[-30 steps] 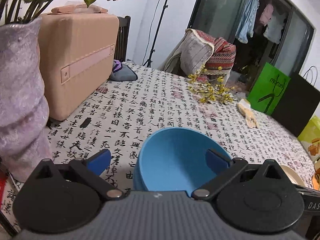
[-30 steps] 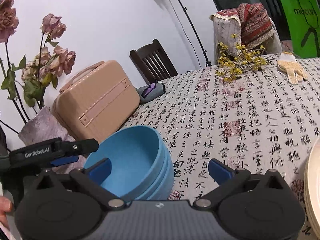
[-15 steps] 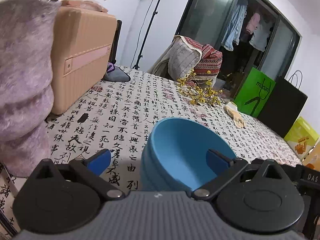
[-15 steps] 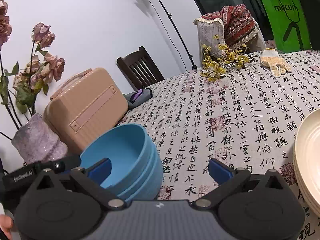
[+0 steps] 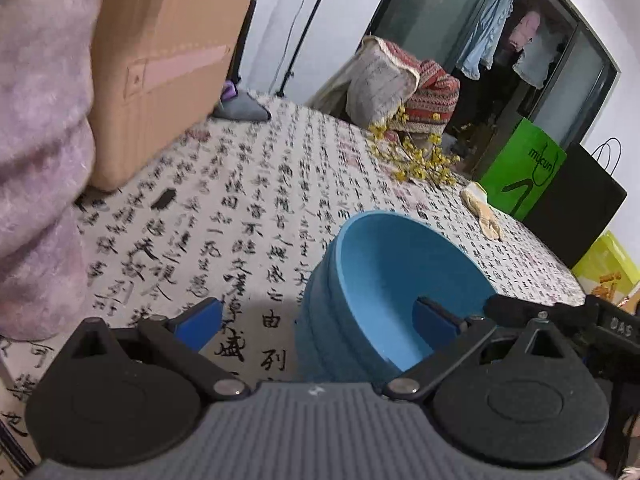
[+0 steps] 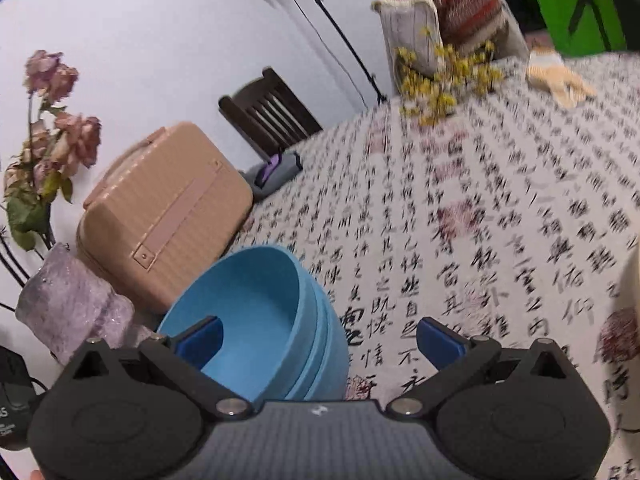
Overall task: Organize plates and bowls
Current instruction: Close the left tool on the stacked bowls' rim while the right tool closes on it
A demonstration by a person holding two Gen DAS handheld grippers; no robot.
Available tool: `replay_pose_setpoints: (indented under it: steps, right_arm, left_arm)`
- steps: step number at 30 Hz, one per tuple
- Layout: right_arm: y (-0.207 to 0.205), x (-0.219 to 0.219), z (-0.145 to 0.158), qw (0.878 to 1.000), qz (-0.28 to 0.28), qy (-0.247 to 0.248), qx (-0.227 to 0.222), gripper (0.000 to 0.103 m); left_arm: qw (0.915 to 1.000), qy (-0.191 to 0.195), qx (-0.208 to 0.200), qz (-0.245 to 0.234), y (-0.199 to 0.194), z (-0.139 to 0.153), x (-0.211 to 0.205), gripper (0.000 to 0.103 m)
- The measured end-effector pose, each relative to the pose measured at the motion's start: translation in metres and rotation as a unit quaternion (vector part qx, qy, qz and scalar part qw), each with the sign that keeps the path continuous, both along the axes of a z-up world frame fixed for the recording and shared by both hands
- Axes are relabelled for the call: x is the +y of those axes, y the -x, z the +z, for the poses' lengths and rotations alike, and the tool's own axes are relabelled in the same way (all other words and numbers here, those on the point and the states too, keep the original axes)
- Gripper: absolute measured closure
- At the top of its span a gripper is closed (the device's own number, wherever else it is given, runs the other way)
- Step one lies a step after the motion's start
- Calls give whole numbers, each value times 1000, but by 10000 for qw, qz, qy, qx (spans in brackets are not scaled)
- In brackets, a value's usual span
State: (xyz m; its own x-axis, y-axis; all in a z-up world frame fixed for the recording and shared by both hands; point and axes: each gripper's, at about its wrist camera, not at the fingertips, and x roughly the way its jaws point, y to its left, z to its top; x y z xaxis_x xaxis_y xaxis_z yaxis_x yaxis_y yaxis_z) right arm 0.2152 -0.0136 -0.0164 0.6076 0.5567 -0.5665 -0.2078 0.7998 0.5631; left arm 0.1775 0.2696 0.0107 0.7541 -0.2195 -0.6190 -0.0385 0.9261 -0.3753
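- The left gripper (image 5: 318,322) sits low over the tablecloth (image 5: 256,200), jaws wide apart and clamped on nothing. Its left finger is outside the blue bowl stack (image 5: 384,300); its right finger shows against the inside of the top bowl.
- That stack stands on the cloth near the table's front edge, slightly tilted. From the right wrist view, three nested rims can be counted (image 6: 280,320).
- The right gripper (image 6: 320,338) is angled down at the same stack, jaws also spread wide and holding nothing; its left finger overlaps the bowl's hollow, its right finger hangs over bare cloth.
- One purple vase (image 6: 68,300) and one tan case (image 6: 160,212) stand left of the bowls.
- One pale glove (image 5: 482,210) lies far across the table.
- At the right edge, a cream plate rim (image 6: 630,320) shows; how many plates, I cannot tell.
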Motion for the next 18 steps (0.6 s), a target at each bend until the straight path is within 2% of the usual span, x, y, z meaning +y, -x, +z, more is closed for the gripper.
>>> replay_pose_setpoints:
  steps: [11,14,17,18]
  right_arm:
    - [-34,22,-12,9946,451,171,921,11]
    - [-40,26,-17,9913,511,256,1187,15]
    - [-45,29,-22,9890,514,269,1359,29]
    - [-47,30,-23,9879,523,247,1442,31]
  left_arm:
    - [9970,119,738,188,-24,-13,0,1]
    - [9957,170,883,203,-28,-15,1,7]
    - [9937,286,1064,216,-32,-19,2,14]
    - [9930,330,1110,212,-33,-19,2,18]
